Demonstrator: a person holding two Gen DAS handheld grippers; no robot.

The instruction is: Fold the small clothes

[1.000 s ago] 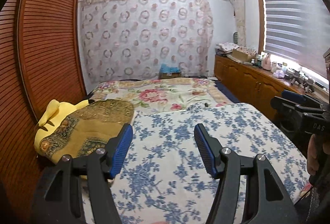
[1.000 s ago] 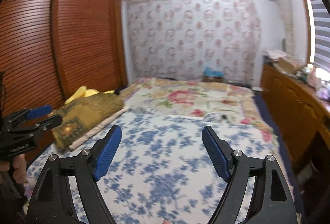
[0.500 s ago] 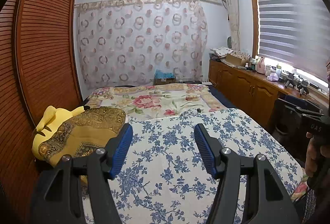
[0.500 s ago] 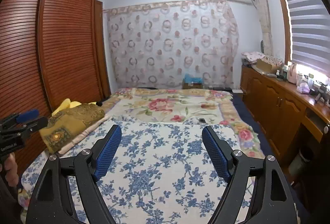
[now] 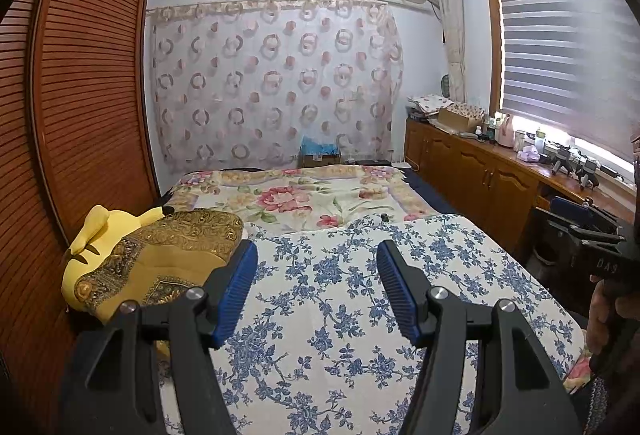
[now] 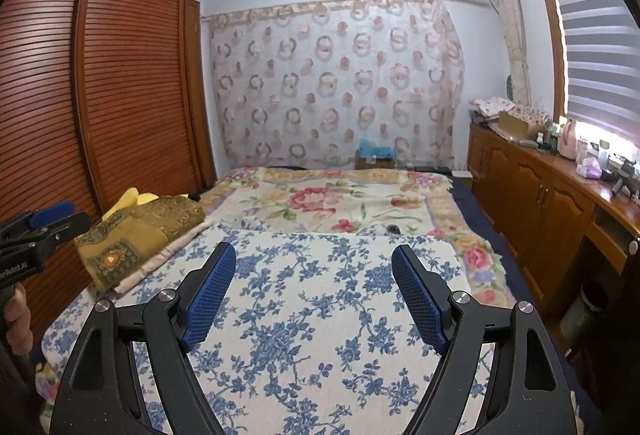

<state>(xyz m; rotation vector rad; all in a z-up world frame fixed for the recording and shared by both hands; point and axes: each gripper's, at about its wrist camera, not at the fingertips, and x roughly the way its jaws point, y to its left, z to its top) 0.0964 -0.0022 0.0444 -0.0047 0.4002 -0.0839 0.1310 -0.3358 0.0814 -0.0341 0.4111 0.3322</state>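
Note:
My left gripper hangs open above a blue-flowered quilt spread on the bed, with nothing between its blue pads. My right gripper is also open and empty over the same quilt. A folded gold patterned cloth lies at the bed's left edge, well left of both grippers. Each gripper shows in the other's view: the right gripper at the right edge, the left gripper at the left edge. I see no small garment on the quilt.
A yellow plush toy sits behind the gold cloth. A slatted wooden wardrobe lines the left side. A wooden cabinet with clutter runs along the right under the window. A small dark object lies on the rose-patterned blanket.
Both views pulled back and tipped upward early on, so more ceiling and wall show and the bed sits lower. Over the last half second nothing moved. Both grippers kept their opening.

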